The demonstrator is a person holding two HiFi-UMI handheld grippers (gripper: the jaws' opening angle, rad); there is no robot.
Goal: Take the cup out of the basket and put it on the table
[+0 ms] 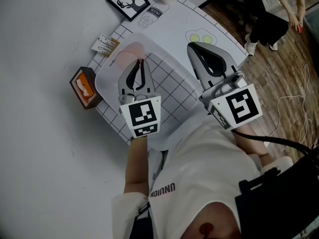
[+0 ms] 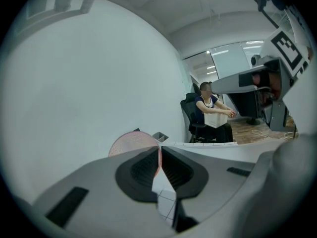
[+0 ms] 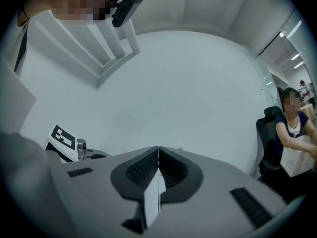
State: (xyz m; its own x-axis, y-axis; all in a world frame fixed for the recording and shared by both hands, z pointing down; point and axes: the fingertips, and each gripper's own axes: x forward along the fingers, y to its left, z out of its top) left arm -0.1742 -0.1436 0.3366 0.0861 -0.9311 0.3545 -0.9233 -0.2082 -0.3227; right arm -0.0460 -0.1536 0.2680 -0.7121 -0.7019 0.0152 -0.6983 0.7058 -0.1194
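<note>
While the left gripper [image 1: 141, 61] reaches over the far-left corner of the white basket [image 1: 110, 91], its jaws are all but pressed together, and the left gripper view [image 2: 159, 150] shows a thin pink edge caught between the pads. I read that edge as the wall of the translucent pink cup [image 1: 129, 54], whose round body shows just left of the jaws [image 2: 132, 144]. The cup sits at that corner of the basket, within its outline. No view shows whether its base rests on the basket floor or has cleared it. The right gripper [image 1: 193, 47] hangs above the table [image 1: 177, 21] beside the basket, its jaws shut flat against each other with nothing between them [image 3: 158, 150]. By my reading the step in hand is the pick: the rim pinch appears made, and the cup is not yet out. The next move calls for a straight lift until the cup clears the basket wall. It then needs carrying sideways to a bare patch of the gridded mat [image 1: 172, 86] and lowering upright before the jaws part. A pinch on one thin wall may let the cup swing or slip, so a slow, level carry seems wise.
</note>
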